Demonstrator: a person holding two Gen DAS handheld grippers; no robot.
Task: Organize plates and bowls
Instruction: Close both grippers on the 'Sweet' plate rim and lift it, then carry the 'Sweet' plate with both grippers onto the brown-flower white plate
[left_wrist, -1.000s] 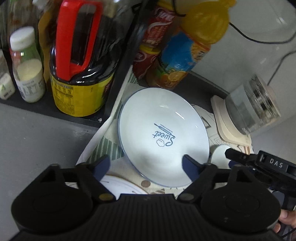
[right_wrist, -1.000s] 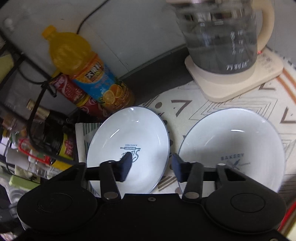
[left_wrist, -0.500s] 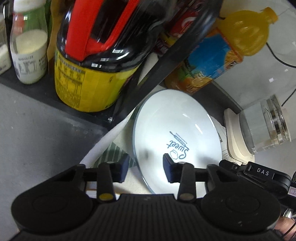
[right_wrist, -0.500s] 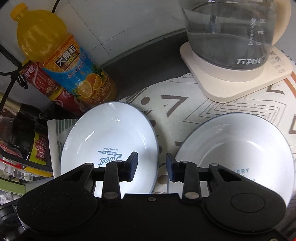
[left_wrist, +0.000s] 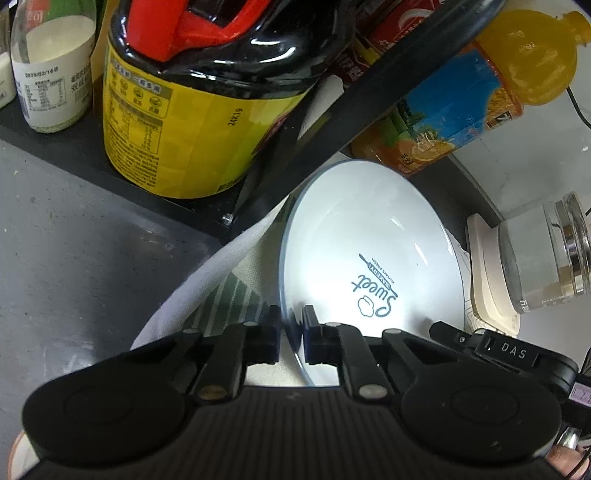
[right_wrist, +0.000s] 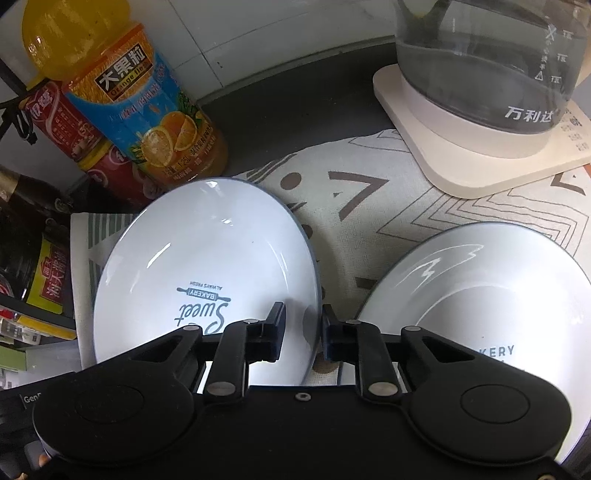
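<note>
Biggest first: one dark bench (right_wrist: 288, 110) with one patterned cloth (right_wrist: 369, 221) spread over it, probably so the crockery doesn't clack on the hard top. The glass kettle (right_wrist: 480, 66) is my reference point. There's one, and it sits on its own cream base (right_wrist: 461, 166) on a corner of that cloth.

Farthest from the kettle is one big jug (left_wrist: 192, 122) with a yellow label and red handle. It's parked on a black shelf (left_wrist: 92, 158) with one milky bottle (left_wrist: 51, 74) beside it. Closer to the kettle, but still well apart from it, stand one orange juice bottle (right_wrist: 129, 103) and one red-labelled bottle (right_wrist: 62, 122) touching it.

Dishes: two, both white and both lying flat on the cloth. The "Sweet" plate (right_wrist: 207, 258) lies between the kettle and the juice bottle. The second dish (right_wrist: 480, 295) lies right in front of the kettle, just beside the first and not touching it.

Two grippers, both on the "Sweet" plate. The left gripper (left_wrist: 291, 332) has just closed, and its jaws are clamped on the rim on the side away from the kettle. The right gripper (right_wrist: 303, 332) has been closing too. Its jaws straddle the kettle-side rim, but I can see a gap, so no pinch there yet.

My guess is the two-sided hold keeps the plate level while it's lifted onto the other dish.
</note>
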